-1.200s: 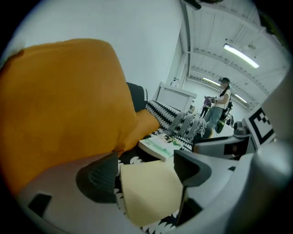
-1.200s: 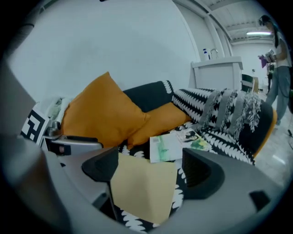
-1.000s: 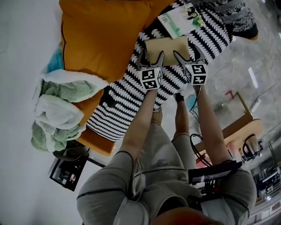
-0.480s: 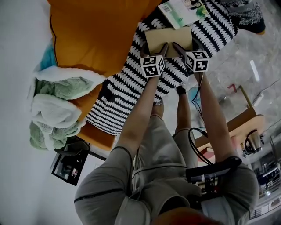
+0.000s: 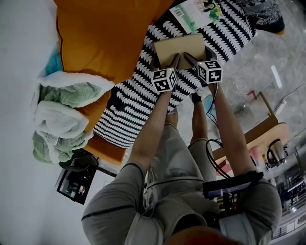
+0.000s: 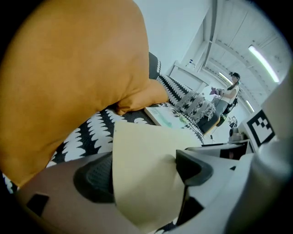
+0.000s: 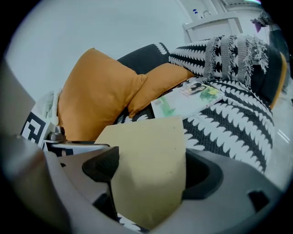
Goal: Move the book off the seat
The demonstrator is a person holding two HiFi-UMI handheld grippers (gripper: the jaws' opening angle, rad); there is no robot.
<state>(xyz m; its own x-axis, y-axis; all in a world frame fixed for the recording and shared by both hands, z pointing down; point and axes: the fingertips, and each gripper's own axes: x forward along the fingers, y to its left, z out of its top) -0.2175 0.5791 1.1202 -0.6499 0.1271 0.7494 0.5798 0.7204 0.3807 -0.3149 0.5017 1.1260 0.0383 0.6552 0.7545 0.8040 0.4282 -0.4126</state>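
Flat matte tan book [image 5: 179,48], b&w scallop-print fabric seat [image 5: 134,101], plump orange cushion [image 5: 100,33]

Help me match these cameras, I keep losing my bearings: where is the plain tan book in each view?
Head view: the tan book is at upper centre, lying on the striped cover.
Left gripper view: lower centre, large in the foreground.
Right gripper view: lower centre, large in the foreground.
Shared landmark: the green-and-white magazine, lying just beyond the book.
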